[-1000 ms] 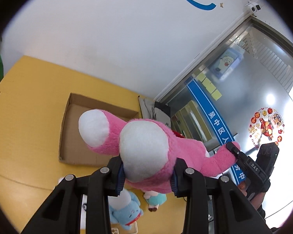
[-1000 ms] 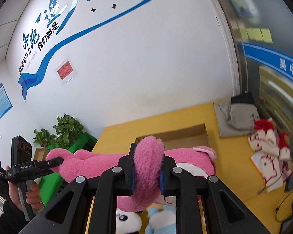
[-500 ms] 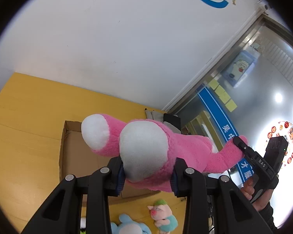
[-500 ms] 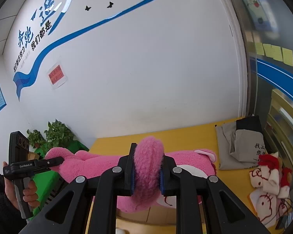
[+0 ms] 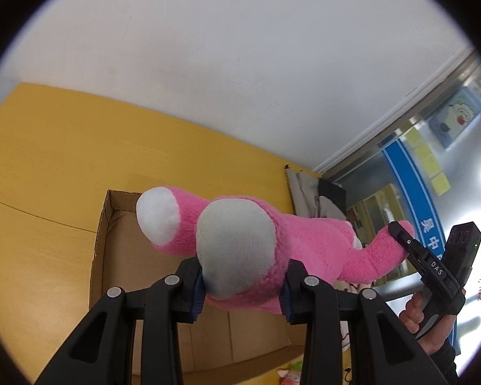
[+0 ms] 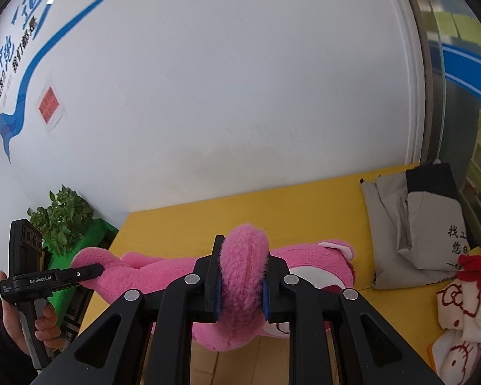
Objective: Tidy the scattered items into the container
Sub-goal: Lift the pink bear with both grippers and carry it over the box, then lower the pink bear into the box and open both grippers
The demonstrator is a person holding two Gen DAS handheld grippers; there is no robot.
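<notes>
Both grippers clamp the pink plush bear (image 5: 308,243): left gripper (image 5: 242,292) on a foot, right gripper (image 6: 242,285) on an arm. It looks soft, light and saggy above the cardboard box (image 5: 118,256).

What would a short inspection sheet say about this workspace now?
Surface: yellow floor mat.
Job's things: pink plush bear held above cardboard box; small pig toy outside it.
Clutter: grey folded bags, red-and-white cloth.
Grippers: left claw shut on a foot; right claw shut on an arm.
Cables: nothing seen.
Surroundings: white wall, potted plant, glass door.
</notes>
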